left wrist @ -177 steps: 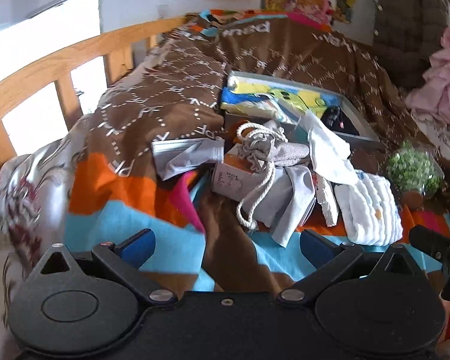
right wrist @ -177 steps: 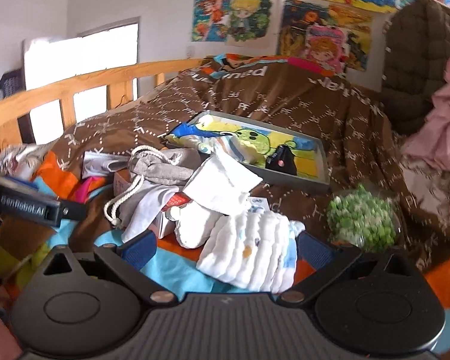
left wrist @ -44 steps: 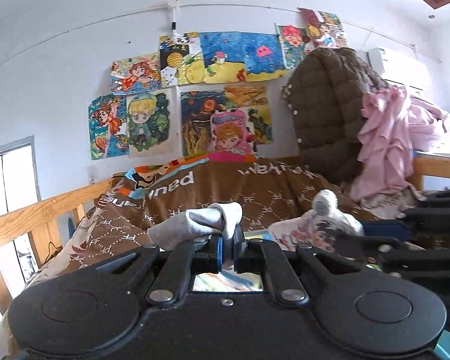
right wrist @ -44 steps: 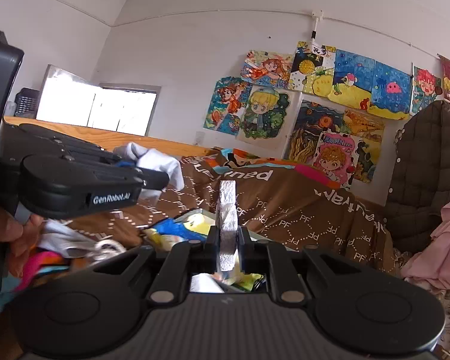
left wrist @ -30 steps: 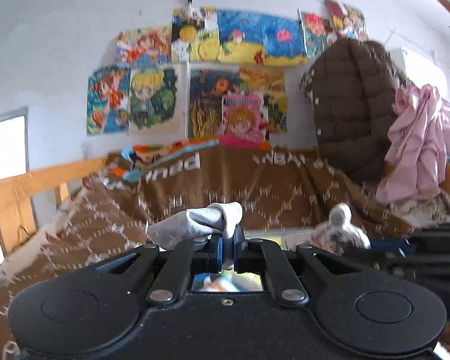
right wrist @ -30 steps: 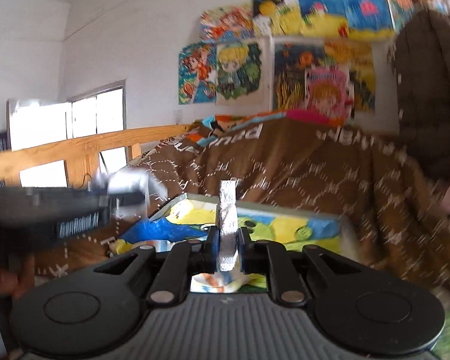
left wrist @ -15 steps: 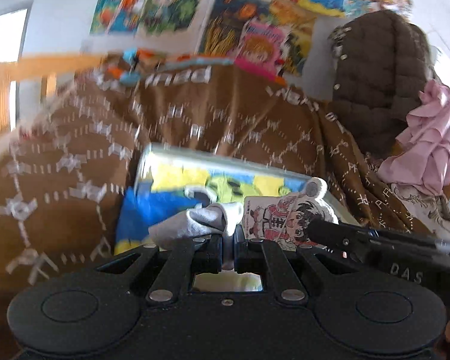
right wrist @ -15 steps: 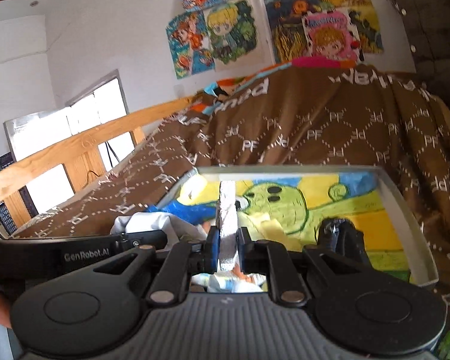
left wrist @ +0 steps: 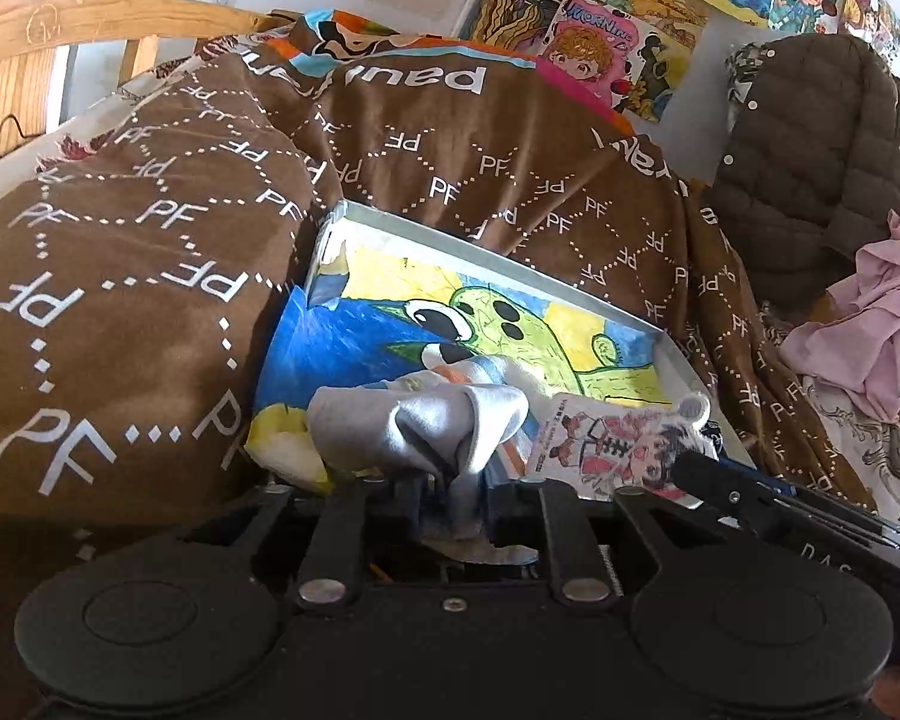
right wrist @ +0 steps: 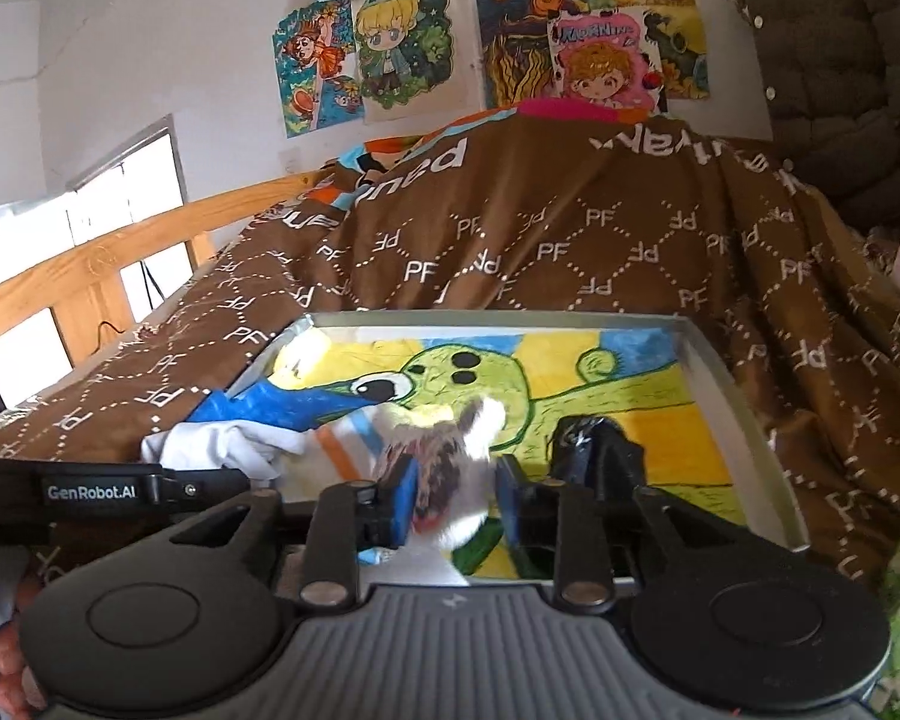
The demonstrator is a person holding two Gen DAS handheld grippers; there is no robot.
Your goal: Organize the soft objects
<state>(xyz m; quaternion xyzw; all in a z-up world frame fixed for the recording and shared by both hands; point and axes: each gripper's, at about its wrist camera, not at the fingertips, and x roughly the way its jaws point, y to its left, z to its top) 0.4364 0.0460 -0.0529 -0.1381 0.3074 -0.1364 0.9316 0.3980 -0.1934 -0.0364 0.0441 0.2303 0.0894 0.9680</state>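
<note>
One tray (right wrist: 744, 402) rests on the brown blanket (left wrist: 150, 276), lined with one cartoon drawing (right wrist: 468, 384); my two grippers hang over its near edge. My left gripper (left wrist: 450, 501) has just been parting its jaws; one grey cloth (left wrist: 426, 426) sits bunched between the narrowly spread fingers. My right gripper (right wrist: 453, 507) has likewise just been opening; one printed pouch (right wrist: 444, 480), blurred, lies loose in the gap. One small black item (right wrist: 594, 450) already lies in the tray.
</note>
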